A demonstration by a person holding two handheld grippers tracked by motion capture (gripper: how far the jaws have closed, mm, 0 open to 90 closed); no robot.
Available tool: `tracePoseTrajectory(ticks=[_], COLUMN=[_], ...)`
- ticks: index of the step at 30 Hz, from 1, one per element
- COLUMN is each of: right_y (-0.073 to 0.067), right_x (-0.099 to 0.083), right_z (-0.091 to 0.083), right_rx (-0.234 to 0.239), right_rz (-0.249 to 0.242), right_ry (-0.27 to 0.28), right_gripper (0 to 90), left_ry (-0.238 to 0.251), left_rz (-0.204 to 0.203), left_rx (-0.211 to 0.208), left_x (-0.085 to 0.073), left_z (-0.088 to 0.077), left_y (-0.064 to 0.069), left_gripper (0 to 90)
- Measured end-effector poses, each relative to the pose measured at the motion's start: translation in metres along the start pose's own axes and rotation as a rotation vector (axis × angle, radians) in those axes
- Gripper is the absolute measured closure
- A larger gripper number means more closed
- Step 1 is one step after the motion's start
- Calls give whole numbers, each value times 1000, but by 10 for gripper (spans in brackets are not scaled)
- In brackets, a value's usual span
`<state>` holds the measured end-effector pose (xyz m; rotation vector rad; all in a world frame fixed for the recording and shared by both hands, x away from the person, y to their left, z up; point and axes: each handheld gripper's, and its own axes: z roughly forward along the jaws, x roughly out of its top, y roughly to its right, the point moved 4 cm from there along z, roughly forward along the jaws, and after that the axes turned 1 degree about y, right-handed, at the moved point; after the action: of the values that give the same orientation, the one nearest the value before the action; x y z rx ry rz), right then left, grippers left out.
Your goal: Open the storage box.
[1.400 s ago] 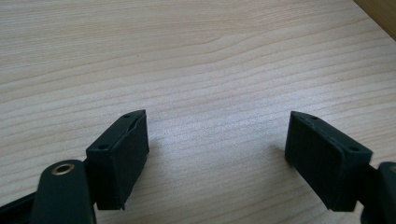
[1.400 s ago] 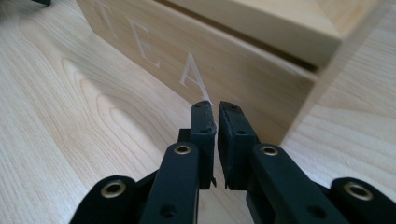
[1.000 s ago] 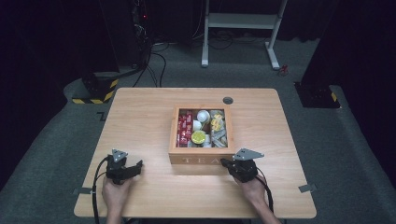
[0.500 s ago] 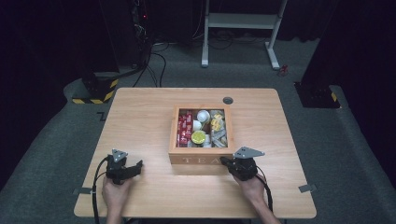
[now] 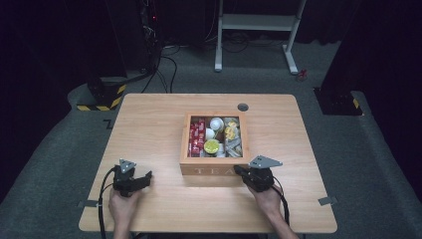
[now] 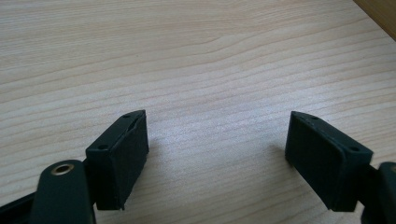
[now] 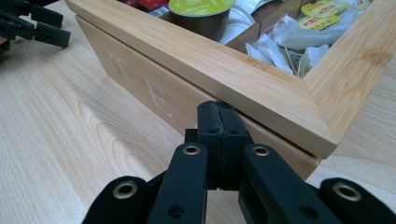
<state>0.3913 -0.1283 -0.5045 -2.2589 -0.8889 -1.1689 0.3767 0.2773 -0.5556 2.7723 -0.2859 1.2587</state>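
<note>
An open wooden tea box (image 5: 214,167) stands mid-table, its front wall lettered "TEA" (image 7: 154,95). Inside are red packets (image 5: 195,137), white capsules (image 5: 216,123), a green-lidded capsule (image 7: 201,7) and tea bags with yellow tags (image 7: 322,9). My right gripper (image 7: 219,116) is shut with nothing in it, its tips close to the box's front wall near the right corner; whether they touch it I cannot tell. In the high view this right gripper (image 5: 241,171) sits at the box's front right. My left gripper (image 6: 217,149) is open over bare wood, left of the box (image 5: 145,178).
The light wooden table (image 5: 149,124) has a round dark grommet (image 5: 243,107) behind the box. A white metal frame (image 5: 259,22) and a yellow-black striped base (image 5: 102,94) stand on the dark floor beyond the table. The left gripper (image 7: 32,23) lies farther off in the right gripper view.
</note>
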Motion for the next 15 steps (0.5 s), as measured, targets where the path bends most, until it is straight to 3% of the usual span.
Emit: tracePoseTrajectory(ticks=[15], right_y=[-1], right_x=[2], right_z=[-2], right_rx=[-14], right_rz=[-19], right_ry=[8], right_gripper=[899], left_ry=[0], left_rz=[0], left_rx=[0], left_x=[0], left_z=[0], left_y=[0], left_gripper=[217])
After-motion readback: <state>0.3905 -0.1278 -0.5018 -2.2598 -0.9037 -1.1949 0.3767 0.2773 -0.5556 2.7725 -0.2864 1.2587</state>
